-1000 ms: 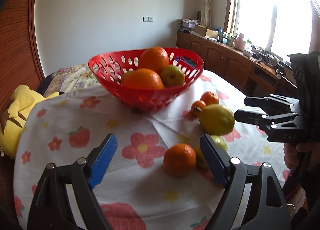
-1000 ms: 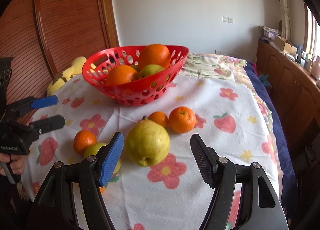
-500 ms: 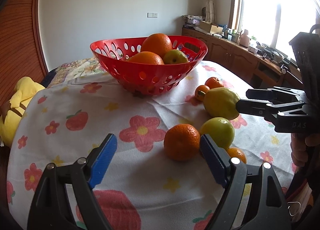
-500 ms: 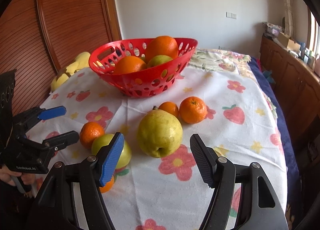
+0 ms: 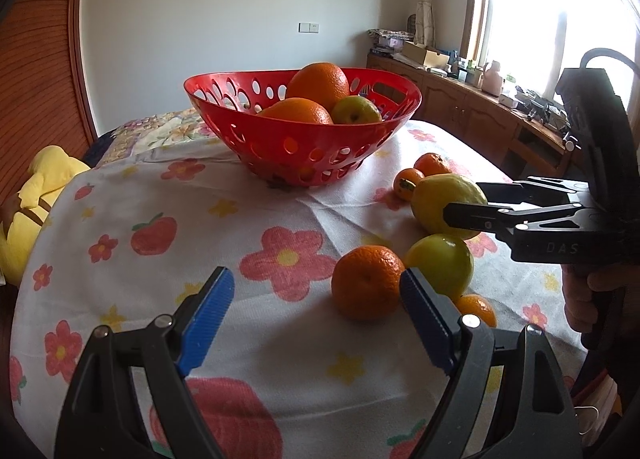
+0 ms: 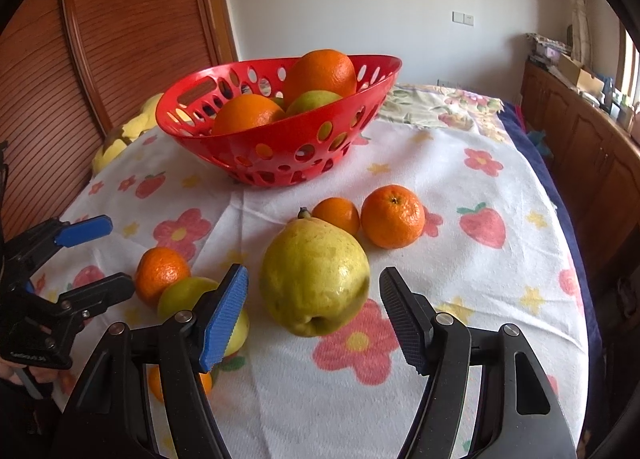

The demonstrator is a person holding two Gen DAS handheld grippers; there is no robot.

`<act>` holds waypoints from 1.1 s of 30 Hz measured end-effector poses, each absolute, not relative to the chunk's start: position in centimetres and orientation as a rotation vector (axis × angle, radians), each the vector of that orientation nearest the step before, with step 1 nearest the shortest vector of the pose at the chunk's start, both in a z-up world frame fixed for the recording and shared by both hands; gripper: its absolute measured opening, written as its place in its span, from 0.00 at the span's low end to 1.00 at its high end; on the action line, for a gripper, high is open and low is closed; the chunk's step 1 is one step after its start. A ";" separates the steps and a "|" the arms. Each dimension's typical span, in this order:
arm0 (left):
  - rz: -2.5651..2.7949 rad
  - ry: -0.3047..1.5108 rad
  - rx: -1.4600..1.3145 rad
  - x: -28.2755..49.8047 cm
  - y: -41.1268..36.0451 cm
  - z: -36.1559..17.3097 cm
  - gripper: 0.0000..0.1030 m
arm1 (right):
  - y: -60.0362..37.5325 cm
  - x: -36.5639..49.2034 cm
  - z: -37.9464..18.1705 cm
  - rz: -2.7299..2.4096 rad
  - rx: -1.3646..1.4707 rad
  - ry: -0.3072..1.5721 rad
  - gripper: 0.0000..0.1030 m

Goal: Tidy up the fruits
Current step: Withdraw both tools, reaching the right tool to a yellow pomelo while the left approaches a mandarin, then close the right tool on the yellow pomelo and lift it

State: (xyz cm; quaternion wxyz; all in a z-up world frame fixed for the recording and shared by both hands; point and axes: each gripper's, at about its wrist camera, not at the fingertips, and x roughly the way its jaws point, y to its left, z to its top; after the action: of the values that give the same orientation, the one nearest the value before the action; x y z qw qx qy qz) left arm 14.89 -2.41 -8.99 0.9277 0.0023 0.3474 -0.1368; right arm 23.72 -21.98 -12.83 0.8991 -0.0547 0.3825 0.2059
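The right gripper (image 6: 314, 313) has its jaws standing apart on either side of the pear (image 6: 315, 275), pads not yet touching it. The left gripper (image 5: 316, 317) holds its jaws wide over bare cloth, with a mandarin (image 5: 367, 282) just by its right pad. The pear lies in front of the red basket (image 6: 280, 139), near two small mandarins (image 6: 392, 216). It looks heavy, firm and smooth-skinned, likely to slip or bruise, so the widest part of its belly seems the best hold, with gentle pressure.
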 end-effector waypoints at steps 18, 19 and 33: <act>-0.287 0.701 0.012 14.7 -2.8 -8.8 0.83 | -21.5 24.7 -14.1 0.434 -0.129 0.829 0.61; -0.290 0.704 0.013 14.8 -2.9 -8.8 0.83 | -21.6 24.5 -14.1 0.437 -0.125 0.827 0.61; -0.373 0.760 -0.036 15.7 -3.8 -9.2 0.52 | -24.9 21.1 -12.9 0.426 -0.062 0.770 0.61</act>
State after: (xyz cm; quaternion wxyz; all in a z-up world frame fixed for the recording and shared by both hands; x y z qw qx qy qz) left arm 15.68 -3.77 -9.19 0.9116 -0.0176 0.3687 -0.1812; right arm 21.06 -24.92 -12.86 0.9043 -0.0299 0.3725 0.2062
